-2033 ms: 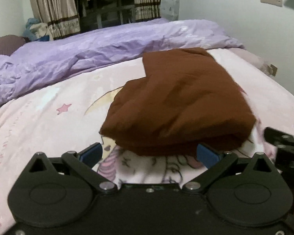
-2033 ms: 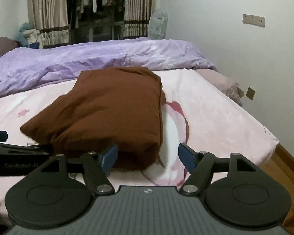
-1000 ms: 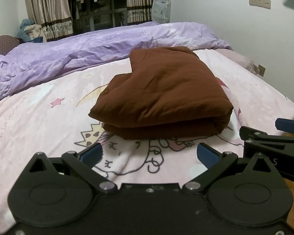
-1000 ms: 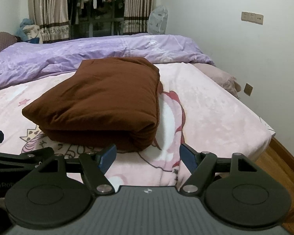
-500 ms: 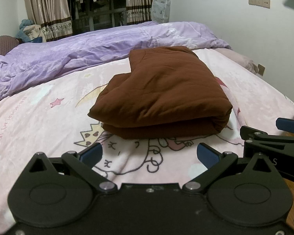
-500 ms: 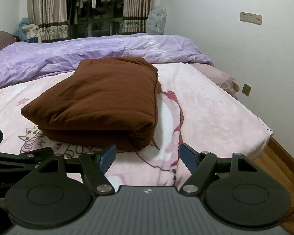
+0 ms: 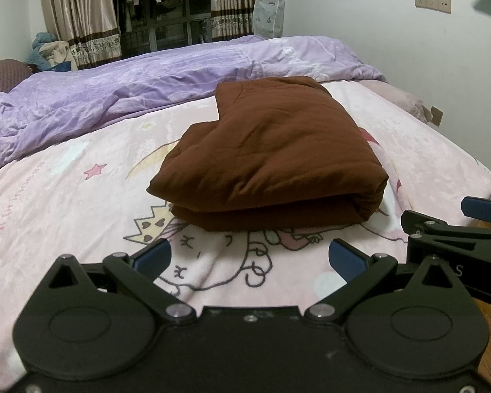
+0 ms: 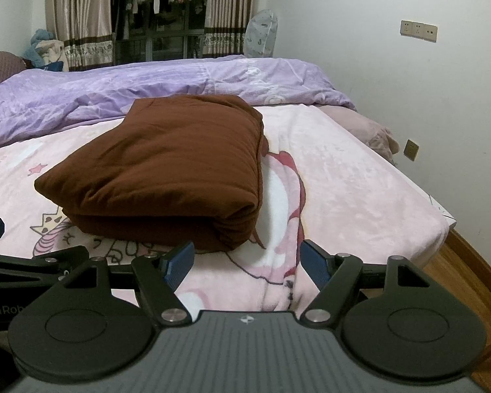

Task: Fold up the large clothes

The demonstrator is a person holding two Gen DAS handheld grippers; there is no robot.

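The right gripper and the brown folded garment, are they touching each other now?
Apart. In the right wrist view, the open right gripper sits short of the brown folded garment, with pink blanket between its fingertips and the garment's near edge.

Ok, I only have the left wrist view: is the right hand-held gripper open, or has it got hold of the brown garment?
Observer: The right hand-held gripper is open, with nothing between its blue pads, and it sits short of the brown garment.
Operator: And is the garment's right side a closed fold?
Observer: Yes. In the right wrist view, that side is one rounded fold down to the near corner, with no loose edge showing.
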